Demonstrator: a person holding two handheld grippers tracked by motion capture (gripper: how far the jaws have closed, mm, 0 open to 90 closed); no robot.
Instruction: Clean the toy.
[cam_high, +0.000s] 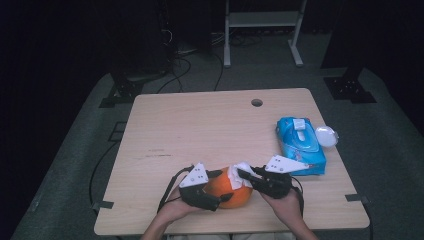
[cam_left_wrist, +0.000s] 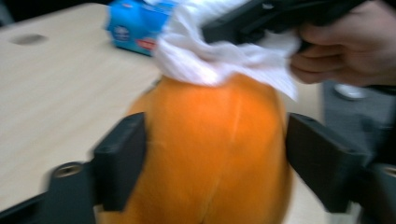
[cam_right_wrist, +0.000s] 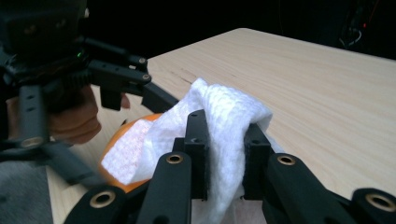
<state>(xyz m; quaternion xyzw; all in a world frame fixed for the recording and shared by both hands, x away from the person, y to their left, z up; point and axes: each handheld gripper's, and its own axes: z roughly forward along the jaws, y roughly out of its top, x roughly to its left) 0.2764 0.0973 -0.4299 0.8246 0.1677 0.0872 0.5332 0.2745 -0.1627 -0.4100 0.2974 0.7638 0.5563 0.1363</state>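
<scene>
Two grippers engaged: left gripper (cam_left_wrist: 215, 158) fingers clamped on orange pumpkin (cam_left_wrist: 210, 154); right gripper (cam_right_wrist: 226, 154) fingers pinching white wipe (cam_right_wrist: 224, 121) (draped over pumpkin) near tabletop (cam_high: 200, 130) front edge.

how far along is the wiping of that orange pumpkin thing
Done: a white wipe is out and gripped in the right gripper, and the left gripper has its jaws either side of the orange pumpkin. In hand: the wipe is pressed on the pumpkin's top. Left: the lower sides look untouched, though how much is already cleaned can't be told. The blue wipes pack sits on the table with its lid up.
</scene>
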